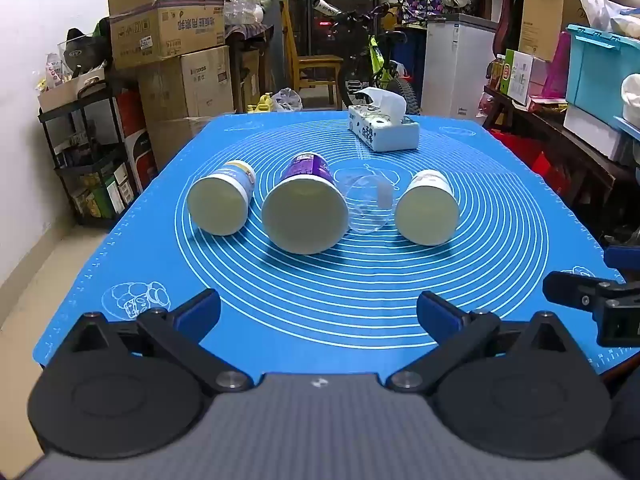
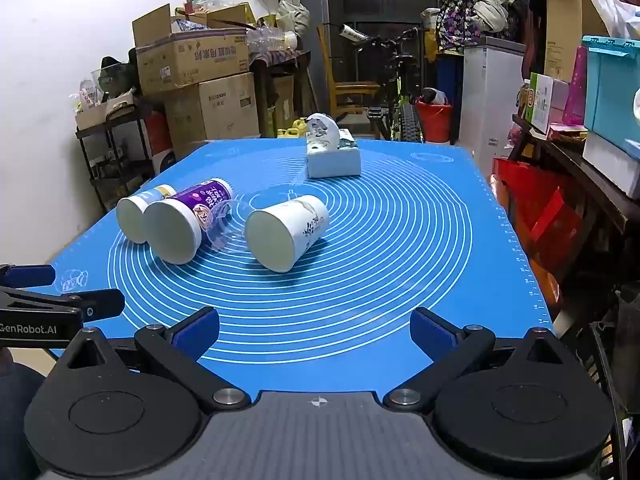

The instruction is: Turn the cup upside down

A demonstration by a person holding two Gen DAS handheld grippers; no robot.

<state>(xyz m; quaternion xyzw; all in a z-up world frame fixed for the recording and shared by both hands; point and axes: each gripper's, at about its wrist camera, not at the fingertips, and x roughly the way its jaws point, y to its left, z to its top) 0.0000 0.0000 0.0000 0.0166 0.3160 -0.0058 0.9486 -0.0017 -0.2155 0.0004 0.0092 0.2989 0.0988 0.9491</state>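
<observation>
Several cups lie on their sides on the blue mat [image 1: 360,304], mouths toward me: a small white cup [image 1: 219,204] on the left, a large purple cup [image 1: 304,216], a clear plastic cup [image 1: 366,204] touching it, and a white cup [image 1: 429,212] on the right. In the right wrist view they are the small white cup [image 2: 134,218], purple cup [image 2: 176,230], clear cup [image 2: 222,224] and white cup [image 2: 280,236]. My left gripper [image 1: 318,312] is open and empty near the mat's front edge. My right gripper [image 2: 314,328] is open and empty, also near the front.
A tissue box [image 1: 382,130] stands at the mat's far side; it also shows in the right wrist view [image 2: 332,156]. Cardboard boxes [image 1: 168,32], a bicycle [image 1: 376,64], a chair and shelves surround the table. The right gripper's finger [image 1: 592,292] shows at the right edge.
</observation>
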